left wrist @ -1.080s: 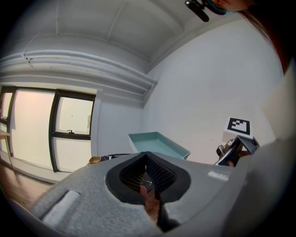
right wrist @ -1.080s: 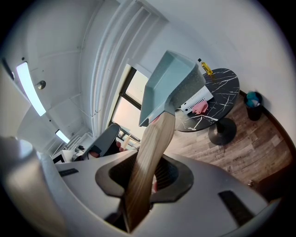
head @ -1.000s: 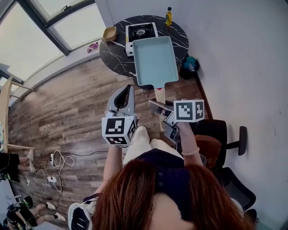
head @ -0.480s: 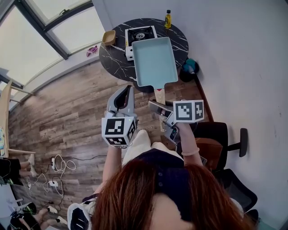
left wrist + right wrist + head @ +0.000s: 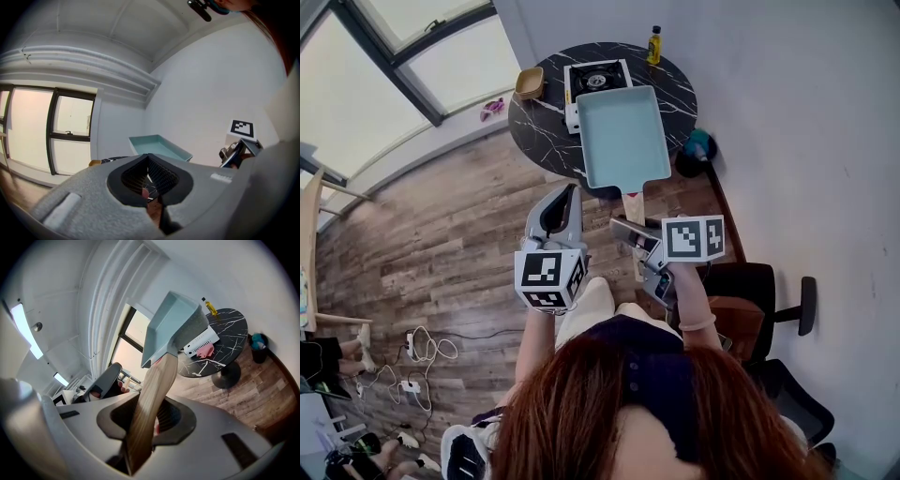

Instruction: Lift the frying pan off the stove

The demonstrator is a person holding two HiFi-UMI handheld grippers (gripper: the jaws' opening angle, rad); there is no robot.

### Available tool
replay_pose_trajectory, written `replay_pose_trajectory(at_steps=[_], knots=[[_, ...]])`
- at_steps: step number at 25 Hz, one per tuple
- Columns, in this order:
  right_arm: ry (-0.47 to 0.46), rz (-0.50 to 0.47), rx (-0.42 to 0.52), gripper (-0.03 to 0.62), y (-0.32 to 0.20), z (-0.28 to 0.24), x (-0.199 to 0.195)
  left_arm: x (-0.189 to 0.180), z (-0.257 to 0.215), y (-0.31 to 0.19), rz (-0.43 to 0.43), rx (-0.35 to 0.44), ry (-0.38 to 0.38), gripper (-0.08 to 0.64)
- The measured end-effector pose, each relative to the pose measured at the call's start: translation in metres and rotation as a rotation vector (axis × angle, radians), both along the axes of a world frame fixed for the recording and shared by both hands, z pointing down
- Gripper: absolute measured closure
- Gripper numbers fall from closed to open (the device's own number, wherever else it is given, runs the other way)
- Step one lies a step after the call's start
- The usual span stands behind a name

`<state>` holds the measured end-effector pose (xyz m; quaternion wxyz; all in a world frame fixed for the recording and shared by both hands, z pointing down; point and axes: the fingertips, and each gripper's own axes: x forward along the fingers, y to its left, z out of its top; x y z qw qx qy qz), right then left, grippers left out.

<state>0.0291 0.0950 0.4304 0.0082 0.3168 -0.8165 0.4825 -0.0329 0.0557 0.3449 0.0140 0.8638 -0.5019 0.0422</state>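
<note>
The jaws of my right gripper [image 5: 639, 246] are clamped on the wooden handle [image 5: 151, 394] of the teal frying pan [image 5: 623, 136]. The pan hangs in the air above the round table [image 5: 677, 73], clear of the stove [image 5: 595, 75]. My left gripper [image 5: 559, 212] has its jaws together, with nothing between them.
</note>
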Motion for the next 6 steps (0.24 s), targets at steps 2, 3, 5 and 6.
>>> replay_pose_trajectory(at_steps=[2,3,5,6], knots=[[0.001,0.001,-0.01,0.492,-0.015,0.002,-0.003,-0.003,0.003,-0.016,0.004,-0.011,0.002,0.548],[0.002,0.001,-0.012,0.492,-0.019,0.004,-0.004,-0.003,0.005,-0.022,0.005,-0.014,0.002,0.548],[0.002,0.001,-0.015,0.492,-0.026,0.007,-0.005,-0.004,0.008,-0.03,0.006,-0.018,0.001,0.548],[0.002,0.0,-0.016,0.492,-0.029,0.008,-0.006,-0.004,0.009,-0.034,0.007,-0.019,0.0,0.548]])
